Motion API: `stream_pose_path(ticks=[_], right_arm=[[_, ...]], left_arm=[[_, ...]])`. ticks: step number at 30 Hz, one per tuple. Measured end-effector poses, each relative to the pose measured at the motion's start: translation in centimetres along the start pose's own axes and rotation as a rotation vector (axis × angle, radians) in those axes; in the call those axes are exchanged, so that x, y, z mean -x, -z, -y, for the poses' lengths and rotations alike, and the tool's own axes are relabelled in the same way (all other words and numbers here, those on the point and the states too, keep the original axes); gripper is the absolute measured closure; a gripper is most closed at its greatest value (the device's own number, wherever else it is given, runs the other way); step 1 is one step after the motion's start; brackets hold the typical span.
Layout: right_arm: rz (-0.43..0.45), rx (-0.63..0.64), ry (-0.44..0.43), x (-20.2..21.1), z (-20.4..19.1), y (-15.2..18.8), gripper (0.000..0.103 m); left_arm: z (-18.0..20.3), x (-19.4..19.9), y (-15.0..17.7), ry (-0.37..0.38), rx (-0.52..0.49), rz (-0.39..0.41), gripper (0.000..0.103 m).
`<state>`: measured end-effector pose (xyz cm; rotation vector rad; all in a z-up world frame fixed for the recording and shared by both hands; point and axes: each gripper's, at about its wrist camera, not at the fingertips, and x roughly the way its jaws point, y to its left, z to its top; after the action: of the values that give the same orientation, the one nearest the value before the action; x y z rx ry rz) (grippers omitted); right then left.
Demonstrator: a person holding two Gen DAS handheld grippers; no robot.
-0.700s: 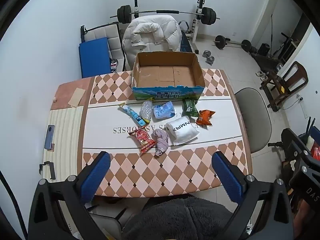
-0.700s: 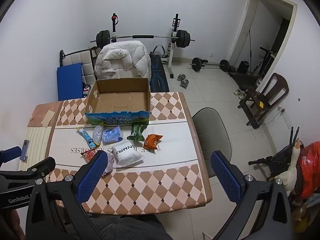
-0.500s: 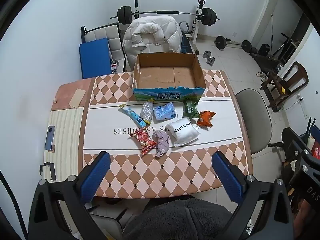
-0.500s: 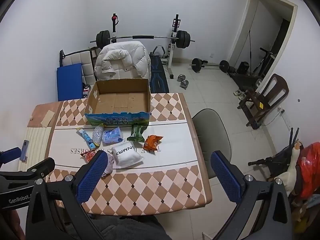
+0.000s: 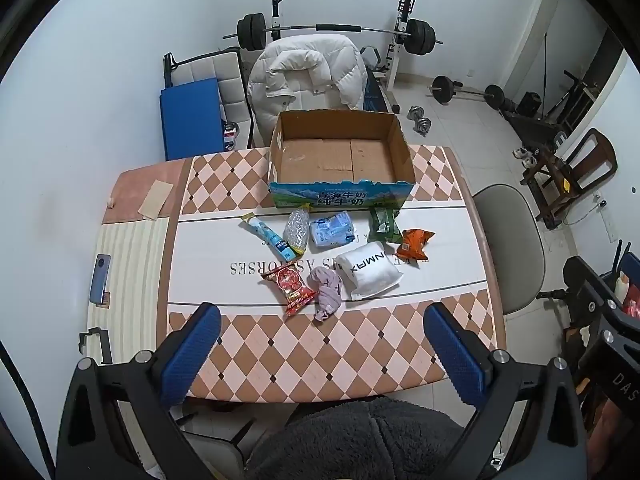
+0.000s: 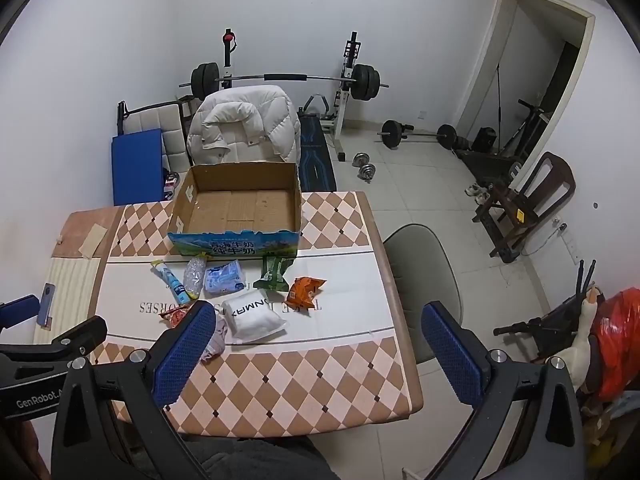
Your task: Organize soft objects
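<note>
An open cardboard box [image 5: 340, 152] [image 6: 240, 204] stands empty at the table's far side. In front of it lie several soft packs: a white pouch [image 5: 370, 274] [image 6: 254, 316], a purple cloth [image 5: 326, 290], a red snack bag [image 5: 290, 284], an orange bag [image 5: 414, 242] [image 6: 304, 290], a green bag [image 5: 382, 226], a blue tissue pack [image 5: 332, 232] and a blue tube [image 5: 266, 234]. My left gripper [image 5: 320, 352] is open and empty, high above the table's near edge. My right gripper [image 6: 316, 352] is open and empty, to the right of the left one.
The checkered table [image 5: 360, 344] has a phone [image 5: 100, 278] on its left strip. A grey chair [image 5: 508, 240] stands at its right side. A white jacket [image 5: 308, 76] hangs on a chair behind the box. Gym weights lie on the floor beyond.
Both views have shifted very slightly; the grippers stay open and nothing on the table has moved.
</note>
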<state>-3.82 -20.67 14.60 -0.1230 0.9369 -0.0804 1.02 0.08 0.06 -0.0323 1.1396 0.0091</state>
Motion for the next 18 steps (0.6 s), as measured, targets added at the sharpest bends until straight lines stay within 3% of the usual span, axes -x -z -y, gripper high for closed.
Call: stream_pose_path(ticks=[18], right_arm=[[0.001, -0.001, 0.008, 0.0, -0.7, -0.3, 0.000]], left_arm=[[-1.6, 0.3, -1.6, 0.010, 0.010, 0.011, 0.000]])
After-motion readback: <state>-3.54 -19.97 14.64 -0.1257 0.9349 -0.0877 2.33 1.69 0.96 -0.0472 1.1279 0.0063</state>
